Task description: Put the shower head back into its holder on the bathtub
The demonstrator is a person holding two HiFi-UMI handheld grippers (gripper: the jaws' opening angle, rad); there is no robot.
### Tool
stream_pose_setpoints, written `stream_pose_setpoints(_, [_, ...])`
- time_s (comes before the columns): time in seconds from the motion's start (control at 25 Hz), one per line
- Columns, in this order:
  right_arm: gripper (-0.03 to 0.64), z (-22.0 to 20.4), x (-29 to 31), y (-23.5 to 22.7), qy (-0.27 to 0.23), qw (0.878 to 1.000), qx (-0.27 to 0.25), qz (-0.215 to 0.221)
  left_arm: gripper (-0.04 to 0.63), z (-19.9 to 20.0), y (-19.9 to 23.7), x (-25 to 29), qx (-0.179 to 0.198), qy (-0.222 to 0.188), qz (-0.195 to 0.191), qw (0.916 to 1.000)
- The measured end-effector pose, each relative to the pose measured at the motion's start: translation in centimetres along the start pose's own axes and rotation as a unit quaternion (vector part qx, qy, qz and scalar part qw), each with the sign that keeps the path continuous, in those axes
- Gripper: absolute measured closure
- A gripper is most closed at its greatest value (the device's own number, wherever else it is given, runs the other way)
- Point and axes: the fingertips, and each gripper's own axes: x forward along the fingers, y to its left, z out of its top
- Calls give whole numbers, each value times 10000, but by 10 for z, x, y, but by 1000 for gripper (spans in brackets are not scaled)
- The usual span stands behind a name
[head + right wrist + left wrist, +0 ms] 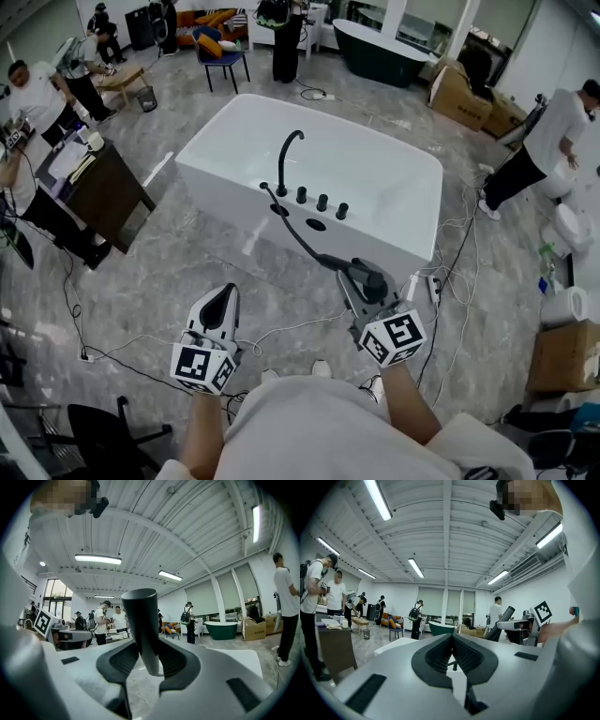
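White bathtub [394,187] fills the middle of the head view, with its black spout [289,155] and a row of knobs [322,202] on the near deck. A black hose [298,234] runs from that deck out over the near rim to the shower head [370,278]. The right gripper [354,286] grasps it short of the tub, above the floor, so it is not yet in its holder. I take the holder to be one of the dark fittings beside the knobs, though I cannot tell which. The left gripper [225,298] hangs well apart to the left, probably to stay clear of the hose. In the left gripper view its jaws are clenched together on nothing and face the tub, a spare hand for now. In the right gripper view the pads [123,660] clamp the shower head's dark round handle, which stands nearly upright between them. That sideways grip looks suited to carrying it across to the deck and lowering it in.
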Motion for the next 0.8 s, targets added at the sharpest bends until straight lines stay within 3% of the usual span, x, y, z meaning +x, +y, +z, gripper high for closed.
stream_pose_setpoints(0.4, [476, 2, 12, 32, -42, 10000, 15, -89, 583, -7, 34, -32, -69, 58, 54, 9999])
stream_pose_setpoints(0.8, [474, 0, 22, 67, -61, 9997, 25, -215, 583, -17, 51, -64, -30, 128, -226, 9997])
